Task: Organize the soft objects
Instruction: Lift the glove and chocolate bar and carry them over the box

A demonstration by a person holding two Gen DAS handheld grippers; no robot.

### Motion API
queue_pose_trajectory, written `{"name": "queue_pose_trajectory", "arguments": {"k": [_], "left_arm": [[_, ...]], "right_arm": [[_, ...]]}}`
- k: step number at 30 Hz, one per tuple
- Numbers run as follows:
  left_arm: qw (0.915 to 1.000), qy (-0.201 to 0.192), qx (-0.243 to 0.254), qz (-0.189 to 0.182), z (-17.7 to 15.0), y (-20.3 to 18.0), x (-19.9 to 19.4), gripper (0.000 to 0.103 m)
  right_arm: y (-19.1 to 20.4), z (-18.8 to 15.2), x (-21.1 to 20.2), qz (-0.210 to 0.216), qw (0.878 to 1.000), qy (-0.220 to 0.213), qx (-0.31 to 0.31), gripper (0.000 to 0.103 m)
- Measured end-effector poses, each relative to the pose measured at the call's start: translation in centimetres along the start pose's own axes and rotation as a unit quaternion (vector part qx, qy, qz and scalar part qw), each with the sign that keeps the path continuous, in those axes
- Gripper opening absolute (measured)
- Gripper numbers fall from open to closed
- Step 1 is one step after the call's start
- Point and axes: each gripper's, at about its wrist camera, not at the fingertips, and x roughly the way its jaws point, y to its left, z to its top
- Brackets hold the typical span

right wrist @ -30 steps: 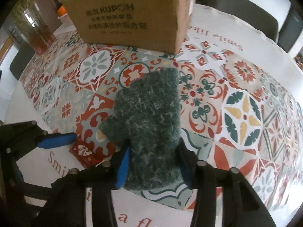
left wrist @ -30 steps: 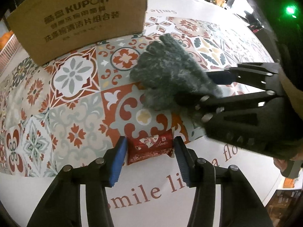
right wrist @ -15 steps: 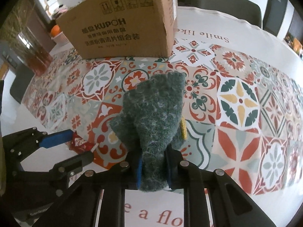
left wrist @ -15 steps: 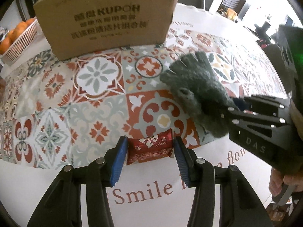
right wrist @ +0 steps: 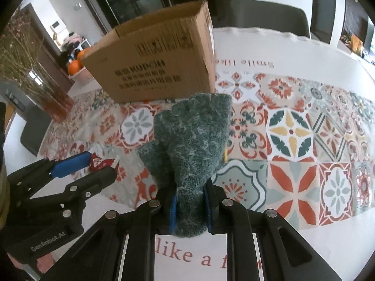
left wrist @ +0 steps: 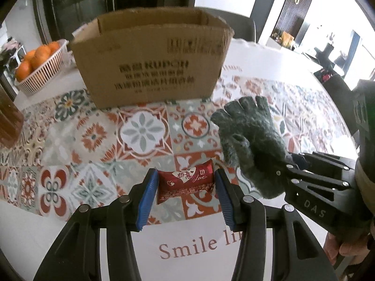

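Right gripper (right wrist: 189,207), mine: blue pads pinched tight on the cuff of the green knitted glove (right wrist: 191,145), which stands up from the jaws, finger stubs pointing toward the cardboard box (right wrist: 154,70). Seen from the left wrist, that glove (left wrist: 252,145) hangs clear of the tablecloth, in front of the box's right corner.

Left gripper (left wrist: 185,195), mine: jaws spread about as wide as the red snack packet (left wrist: 186,182) between them, a pad (left wrist: 147,199) at each end of the wrapper; whether it presses I cannot tell. Packet sits in front of the box (left wrist: 152,63), well apart from it, near the tablecloth's white border.

Cardboard box: open-topped, dark print on its near face, standing on the patterned tablecloth (right wrist: 293,140).

Basket of oranges (left wrist: 37,68): left of the box.

Vase of dry twigs (right wrist: 54,100): left of the box in the right wrist view.
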Motion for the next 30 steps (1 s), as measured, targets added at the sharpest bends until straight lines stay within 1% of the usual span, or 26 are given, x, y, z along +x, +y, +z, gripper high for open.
{"name": "queue_pose_trajectory", "arguments": {"k": [3,12,15,30], "left_arm": [[0.9999,-0.017,-0.003,0.001,0.7,0.4,-1.0,0.049],[0.9978,-0.066,-0.005,0.006,2.4,1.8,-4.2,0.049],[0.9963,-0.085,-0.003,0.010,3.0,2.3,-5.5,0.049],[0.9885,-0.150,-0.002,0.018,5.8,4.7,-9.7,0.049]], "right_arm": [[0.7,0.5,-1.0,-0.007,1.000,-0.021,0.000,0.020],[2.9,2.2,-3.4,0.004,0.998,-0.064,0.000,0.020],[3.7,2.8,-4.0,0.007,0.997,-0.076,-0.001,0.020],[7.2,6.1,-7.2,0.023,0.990,-0.136,-0.004,0.020]]}}
